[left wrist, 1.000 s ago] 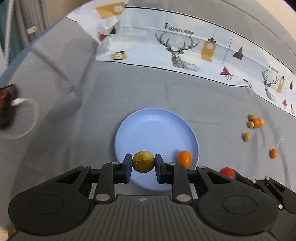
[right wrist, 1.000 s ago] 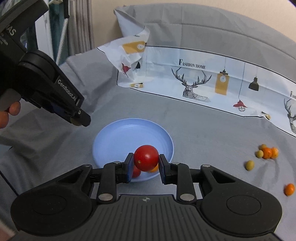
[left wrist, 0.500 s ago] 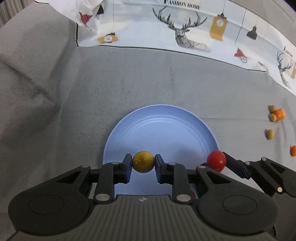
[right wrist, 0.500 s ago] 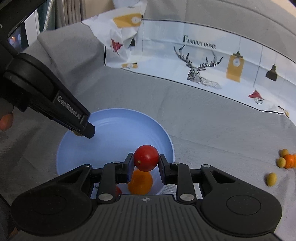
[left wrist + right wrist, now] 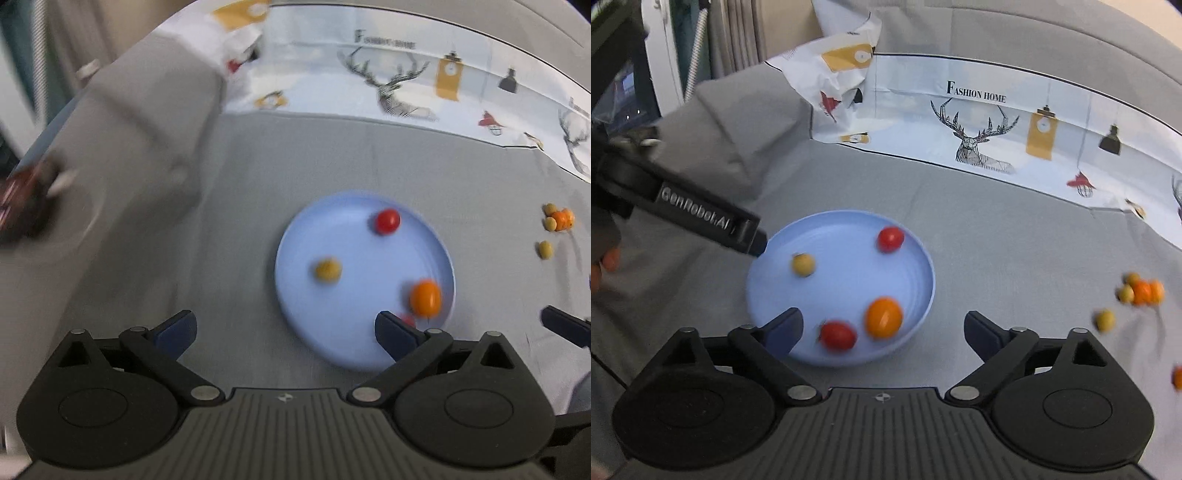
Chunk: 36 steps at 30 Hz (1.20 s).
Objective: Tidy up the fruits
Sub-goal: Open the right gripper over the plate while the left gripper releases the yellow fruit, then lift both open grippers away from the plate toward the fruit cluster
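Surface = grey woven cloth [image 5: 1015,236] draped over it, creased + bunched up at far left. Directly on the cloth: round light-blue plastic plate [image 5: 919,273], approx centre. White printed sheet w/ deer, clock + lamp graphics and "FASHION HOME" text [image 5: 997,122] along the far edge, its left end crumpled up. Right side, well apart from plate: tight cluster of small orange + yellow-green round fruits [image 5: 1141,291], one yellow-green fruit [image 5: 1105,320] just beside the cluster, one orange fruit [image 5: 1177,377] at frame edge, nearer cam. Dark blurry object at far left, can't ID.
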Each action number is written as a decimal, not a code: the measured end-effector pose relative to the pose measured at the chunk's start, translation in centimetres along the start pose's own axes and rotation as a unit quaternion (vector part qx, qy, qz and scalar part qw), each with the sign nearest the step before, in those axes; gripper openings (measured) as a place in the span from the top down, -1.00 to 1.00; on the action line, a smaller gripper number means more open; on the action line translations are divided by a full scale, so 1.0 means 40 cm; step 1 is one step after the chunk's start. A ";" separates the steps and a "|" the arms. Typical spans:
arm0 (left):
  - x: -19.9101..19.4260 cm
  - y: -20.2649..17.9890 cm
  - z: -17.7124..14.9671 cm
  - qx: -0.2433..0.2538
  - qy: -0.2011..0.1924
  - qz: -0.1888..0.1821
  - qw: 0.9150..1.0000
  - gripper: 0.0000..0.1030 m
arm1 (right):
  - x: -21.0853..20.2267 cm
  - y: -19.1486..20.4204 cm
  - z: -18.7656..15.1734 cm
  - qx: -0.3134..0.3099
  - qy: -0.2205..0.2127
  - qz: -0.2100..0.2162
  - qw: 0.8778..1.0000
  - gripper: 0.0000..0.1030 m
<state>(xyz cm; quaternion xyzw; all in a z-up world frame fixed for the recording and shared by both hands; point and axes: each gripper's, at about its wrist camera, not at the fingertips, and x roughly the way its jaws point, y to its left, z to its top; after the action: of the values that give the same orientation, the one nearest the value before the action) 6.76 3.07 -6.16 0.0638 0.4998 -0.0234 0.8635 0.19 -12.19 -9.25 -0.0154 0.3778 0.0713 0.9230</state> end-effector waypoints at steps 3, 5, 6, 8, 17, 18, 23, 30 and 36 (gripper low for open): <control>-0.049 0.010 -0.070 -0.040 0.025 -0.003 0.999 -0.99 | -0.079 0.013 -0.033 0.013 -0.006 -0.012 1.000 -0.90; -0.071 0.010 -0.100 -0.042 0.032 -0.005 0.999 -0.99 | -0.120 0.020 -0.047 0.018 -0.013 -0.024 0.999 -0.91; -0.083 0.003 -0.117 -0.033 0.031 0.004 0.999 -0.99 | -0.135 0.023 -0.052 0.019 -0.016 -0.030 0.999 -0.91; -0.106 -0.009 -0.141 -0.016 0.022 0.029 0.999 -0.99 | -0.171 0.026 -0.062 0.021 -0.026 -0.041 0.999 -0.92; -0.204 -0.030 -0.216 0.006 -0.008 0.026 1.000 -0.99 | -0.305 0.043 -0.112 0.034 -0.066 -0.056 0.996 -0.97; -0.212 -0.030 -0.220 0.005 -0.011 0.025 1.000 -0.99 | -0.315 0.048 -0.114 0.031 -0.071 -0.057 0.995 -0.98; -0.253 -0.034 -0.242 0.000 -0.027 0.022 0.999 -0.99 | -0.363 0.056 -0.123 0.023 -0.096 -0.060 0.993 -0.98; -0.293 -0.042 -0.263 0.003 -0.042 0.021 0.999 -0.99 | -0.412 0.066 -0.141 0.016 -0.116 -0.059 0.991 -0.98; -0.311 -0.047 -0.268 0.012 -0.053 0.021 0.998 -0.99 | -0.436 0.066 -0.148 0.019 -0.129 -0.064 0.989 -0.98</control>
<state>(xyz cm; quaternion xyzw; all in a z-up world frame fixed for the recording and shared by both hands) -8.87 2.34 -0.84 0.0832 0.4512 -0.0147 0.8884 -16.59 -12.17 -1.20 -0.0126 0.2553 0.0062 0.9668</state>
